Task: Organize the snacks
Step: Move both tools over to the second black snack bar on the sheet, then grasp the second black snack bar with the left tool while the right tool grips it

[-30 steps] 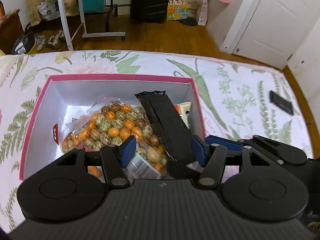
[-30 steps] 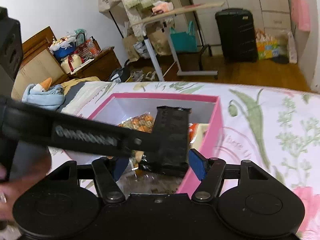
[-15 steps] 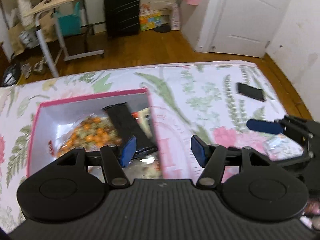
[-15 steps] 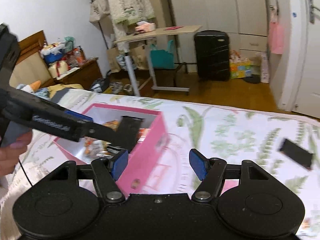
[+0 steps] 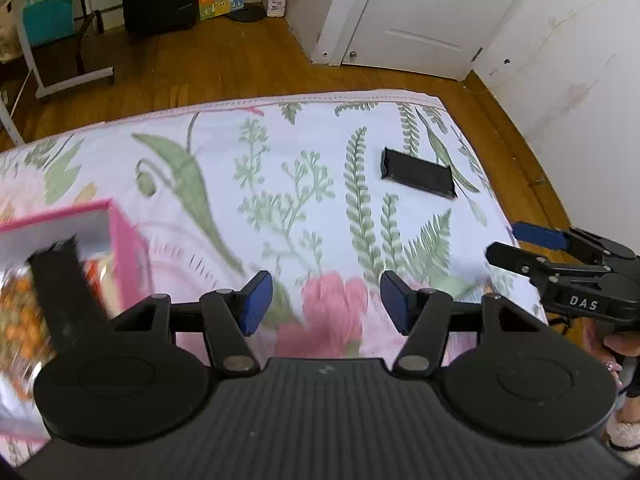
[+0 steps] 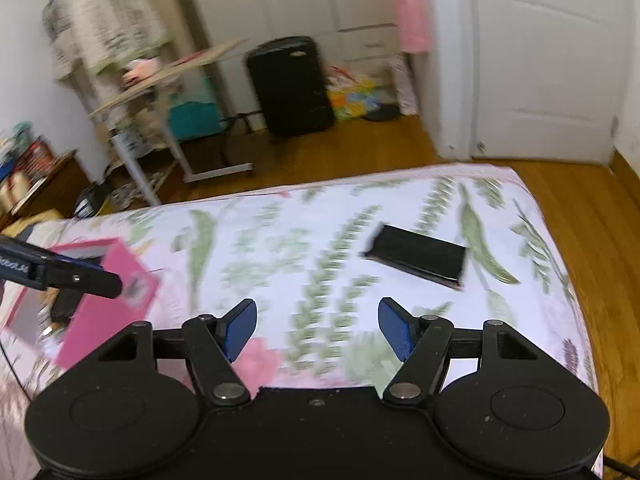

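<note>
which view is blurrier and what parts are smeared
Right wrist view is blurrier: the floral bedspread, black packet and background furniture all streak, while the right tool stays crisp. Left wrist view is sharp across the bedspread and black packet; only the pink box and snacks at the left edge smear. Both bend straight lines, fisheye style.

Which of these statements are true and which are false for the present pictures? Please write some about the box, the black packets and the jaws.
1. A black packet lies alone on the floral bedspread. True.
2. The pink box is empty. False: it holds another black packet and a bag of orange and green snacks.
3. The left gripper has a packet between its jaws. False: the jaws are open with nothing between them.
4. The right gripper is open and holds nothing. True.
</note>
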The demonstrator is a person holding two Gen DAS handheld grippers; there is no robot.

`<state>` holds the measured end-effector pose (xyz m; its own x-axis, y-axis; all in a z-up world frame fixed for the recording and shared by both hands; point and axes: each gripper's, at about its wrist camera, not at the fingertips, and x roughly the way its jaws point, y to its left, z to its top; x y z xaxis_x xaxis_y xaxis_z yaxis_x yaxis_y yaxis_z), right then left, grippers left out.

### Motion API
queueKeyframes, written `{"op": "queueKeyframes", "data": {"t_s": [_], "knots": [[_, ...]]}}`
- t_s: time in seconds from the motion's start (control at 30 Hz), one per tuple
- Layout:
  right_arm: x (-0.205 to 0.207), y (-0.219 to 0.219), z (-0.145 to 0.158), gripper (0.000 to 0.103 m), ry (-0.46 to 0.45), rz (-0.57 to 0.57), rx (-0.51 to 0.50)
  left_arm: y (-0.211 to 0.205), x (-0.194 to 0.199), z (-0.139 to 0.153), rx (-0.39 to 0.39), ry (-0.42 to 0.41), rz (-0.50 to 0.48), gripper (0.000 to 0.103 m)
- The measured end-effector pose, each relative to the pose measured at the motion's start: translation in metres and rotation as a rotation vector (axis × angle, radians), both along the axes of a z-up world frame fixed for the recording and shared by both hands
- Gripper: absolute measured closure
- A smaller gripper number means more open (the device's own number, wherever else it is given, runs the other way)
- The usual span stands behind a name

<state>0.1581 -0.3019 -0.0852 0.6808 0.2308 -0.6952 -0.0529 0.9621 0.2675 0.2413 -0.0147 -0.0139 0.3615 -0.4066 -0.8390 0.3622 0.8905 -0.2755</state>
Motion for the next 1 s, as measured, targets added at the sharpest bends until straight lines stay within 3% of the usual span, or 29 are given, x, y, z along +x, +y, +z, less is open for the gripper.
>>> {"op": "queueKeyframes", "data": {"t_s": [0.1, 0.2, 0.37, 0.47, 0.8, 0.9, 0.93, 1.0], "knots": [[0.012, -0.024, -0.020, 0.031, -0.010, -0.070, -0.030, -0.032, 0.018, -0.011, 0.011, -0.023, -0.016, 0.045], [0.020, -0.040, -0.035, 0.031, -0.037, -0.164, -0.091, -0.068, 0.033, -0.030, 0.035, 0.014, -0.022, 0.047], [0.039, -0.072, -0.061, 0.040, -0.036, -0.214, 0.033, -0.122, 0.055, -0.063, 0.024, -0.025, -0.049, 0.047], [0.052, -0.078, -0.076, 0.043, -0.047, -0.254, 0.053, -0.147, 0.074, -0.084, 0.014, -0.035, -0.050, 0.047], [0.090, -0.091, -0.129, 0.050, 0.009, -0.355, 0.166, -0.175, 0.122, -0.134, -0.070, -0.037, 0.054, 0.047], [0.093, -0.090, -0.135, 0.060, 0.000, -0.356, 0.150, -0.182, 0.134, -0.152, -0.067, -0.024, 0.061, 0.049], [0.094, -0.090, -0.134, 0.072, 0.000, -0.350, 0.151, -0.184, 0.136, -0.157, -0.075, -0.013, 0.062, 0.050], [0.095, -0.091, -0.135, 0.078, 0.017, -0.337, 0.187, -0.184, 0.136, -0.160, -0.118, -0.002, 0.042, 0.057]]}}
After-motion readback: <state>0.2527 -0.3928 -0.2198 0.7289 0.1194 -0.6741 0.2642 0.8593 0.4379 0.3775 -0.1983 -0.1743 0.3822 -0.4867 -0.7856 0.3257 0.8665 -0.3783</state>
